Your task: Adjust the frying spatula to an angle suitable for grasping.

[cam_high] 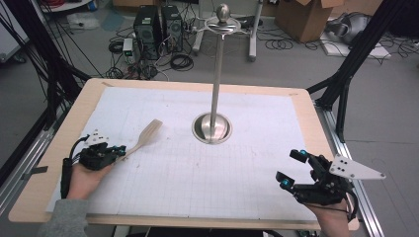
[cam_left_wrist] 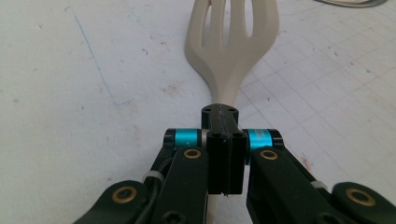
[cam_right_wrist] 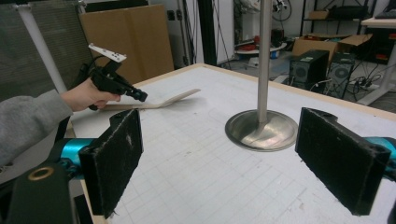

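Left gripper (cam_high: 120, 150) at lower left of the high view, jaws clamped tight on the handle of the slotted spatula (cam_high: 146, 136), blade lifted toward frame centre, short of the metal stand (cam_high: 212, 127). Right gripper (cam_high: 291, 170) at lower right, jaws spread wide, gripping nothing, above the white mat (cam_high: 197, 173).

Cream spatula (cam_left_wrist: 232, 37), silver stand (cam_high: 212, 127), white gridded mat (cam_high: 197, 168), pale wood table (cam_high: 316, 128), black grippers with cyan bands.
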Action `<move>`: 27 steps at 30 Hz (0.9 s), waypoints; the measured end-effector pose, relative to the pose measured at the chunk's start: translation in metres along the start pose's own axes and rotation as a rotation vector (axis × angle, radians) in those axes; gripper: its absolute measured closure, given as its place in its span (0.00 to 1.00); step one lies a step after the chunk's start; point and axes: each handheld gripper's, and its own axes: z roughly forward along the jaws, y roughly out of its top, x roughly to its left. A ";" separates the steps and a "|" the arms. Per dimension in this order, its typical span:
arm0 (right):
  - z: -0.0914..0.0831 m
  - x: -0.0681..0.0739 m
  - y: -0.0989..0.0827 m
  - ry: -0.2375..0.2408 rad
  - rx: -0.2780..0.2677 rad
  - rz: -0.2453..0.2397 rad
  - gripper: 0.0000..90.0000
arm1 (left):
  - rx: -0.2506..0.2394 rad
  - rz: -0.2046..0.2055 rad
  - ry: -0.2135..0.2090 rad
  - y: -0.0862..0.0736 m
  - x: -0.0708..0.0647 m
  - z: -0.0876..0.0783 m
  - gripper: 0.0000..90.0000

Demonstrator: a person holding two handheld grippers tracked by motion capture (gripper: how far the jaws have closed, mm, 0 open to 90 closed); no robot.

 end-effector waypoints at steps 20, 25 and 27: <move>-0.026 0.014 -0.005 -0.049 -0.002 0.001 0.16 | 0.118 0.018 0.016 0.019 0.003 0.033 1.00; -0.023 0.014 -0.005 -0.045 0.006 -0.002 0.16 | 0.136 0.021 0.016 0.022 0.000 0.040 1.00; -0.023 0.014 -0.005 -0.044 0.006 -0.002 0.16 | 0.136 0.017 0.013 0.021 0.000 0.042 1.00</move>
